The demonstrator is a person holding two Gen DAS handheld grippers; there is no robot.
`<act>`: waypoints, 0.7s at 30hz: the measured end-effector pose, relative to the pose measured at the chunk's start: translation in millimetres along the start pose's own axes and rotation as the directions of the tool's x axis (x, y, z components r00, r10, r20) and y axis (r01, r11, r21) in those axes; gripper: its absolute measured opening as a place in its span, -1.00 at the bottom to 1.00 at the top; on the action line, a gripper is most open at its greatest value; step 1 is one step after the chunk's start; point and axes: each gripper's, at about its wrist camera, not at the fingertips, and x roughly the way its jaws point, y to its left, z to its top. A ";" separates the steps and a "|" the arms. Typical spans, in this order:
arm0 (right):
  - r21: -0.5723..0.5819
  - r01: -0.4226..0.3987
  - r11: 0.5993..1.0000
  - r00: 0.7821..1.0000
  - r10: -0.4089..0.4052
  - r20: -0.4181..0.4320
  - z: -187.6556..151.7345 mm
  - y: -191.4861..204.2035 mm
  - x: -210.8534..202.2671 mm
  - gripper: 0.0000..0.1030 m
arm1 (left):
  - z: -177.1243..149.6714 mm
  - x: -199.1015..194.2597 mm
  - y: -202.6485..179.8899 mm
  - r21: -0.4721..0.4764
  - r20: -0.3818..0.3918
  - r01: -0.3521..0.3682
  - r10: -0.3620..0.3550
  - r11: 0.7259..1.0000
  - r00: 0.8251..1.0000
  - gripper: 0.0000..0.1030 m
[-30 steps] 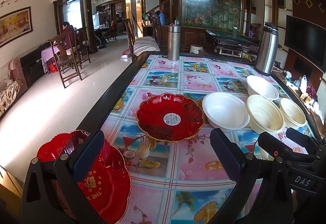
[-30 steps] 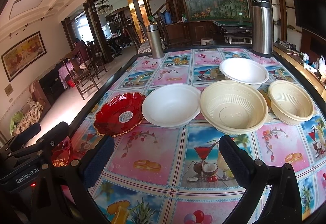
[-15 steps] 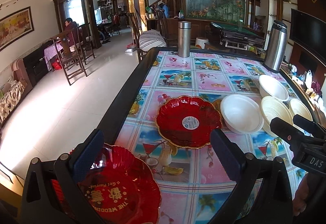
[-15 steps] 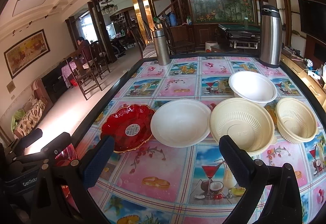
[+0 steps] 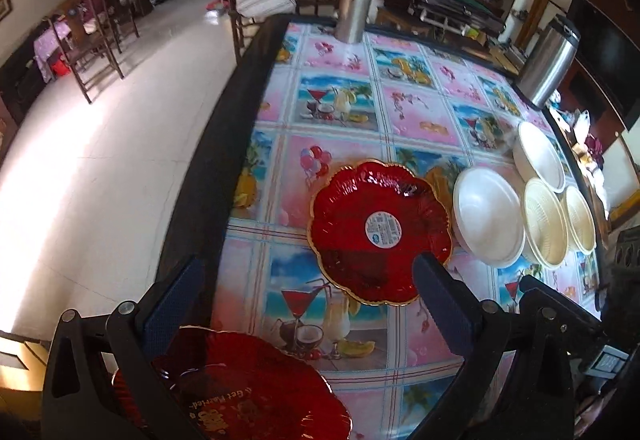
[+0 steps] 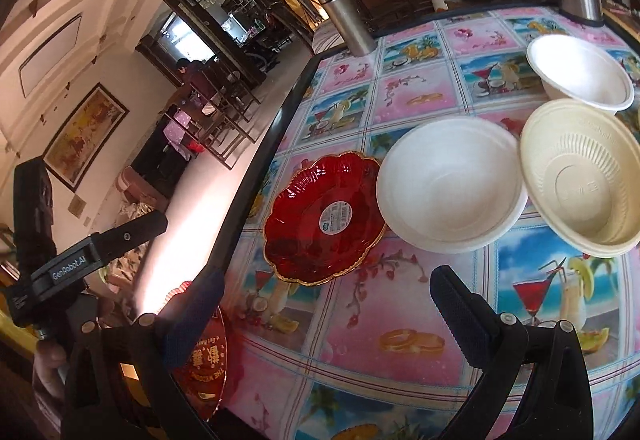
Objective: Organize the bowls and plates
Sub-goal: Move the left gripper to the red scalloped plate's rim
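Observation:
A red scalloped plate with a round sticker (image 5: 380,232) (image 6: 324,217) lies on the patterned table. To its right sit a white bowl (image 5: 488,215) (image 6: 452,183), a cream ribbed bowl (image 5: 546,226) (image 6: 580,175), a second cream bowl (image 5: 580,220) and another white bowl (image 5: 540,155) (image 6: 580,75). A second red plate with gold lettering (image 5: 240,388) (image 6: 200,352) is at the table's near left corner, over the edge. My left gripper (image 5: 308,300) is open just above it. My right gripper (image 6: 326,314) is open over the near table, empty.
Two steel flasks (image 5: 356,3) (image 5: 548,59) stand at the far end of the table. The dark table rim (image 5: 224,143) runs along the left, with tiled floor beyond. Wooden chairs (image 5: 96,39) and a seated person are far left.
Both views have tipped down toward the table, and the right one has rolled. The lettered red plate now sits further under my left gripper. Both grippers stay open.

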 end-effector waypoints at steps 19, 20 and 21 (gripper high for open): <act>0.338 -0.169 0.926 0.975 0.207 -0.079 3.2 -27.1 74.8 0.99 | 30.3 89.9 21.8 -0.274 -0.255 0.259 -0.329 0.926 0.909 1.00; 0.347 -0.167 0.923 0.976 0.205 -0.076 3.8 -29.1 76.0 0.97 | 29.4 93.7 22.4 -0.286 -0.260 0.270 -0.346 0.919 0.901 1.00; 0.355 -0.170 0.919 0.975 0.209 -0.073 4.3 -31.6 77.4 0.96 | 29.0 98.1 24.1 -0.302 -0.266 0.277 -0.360 0.912 0.894 1.00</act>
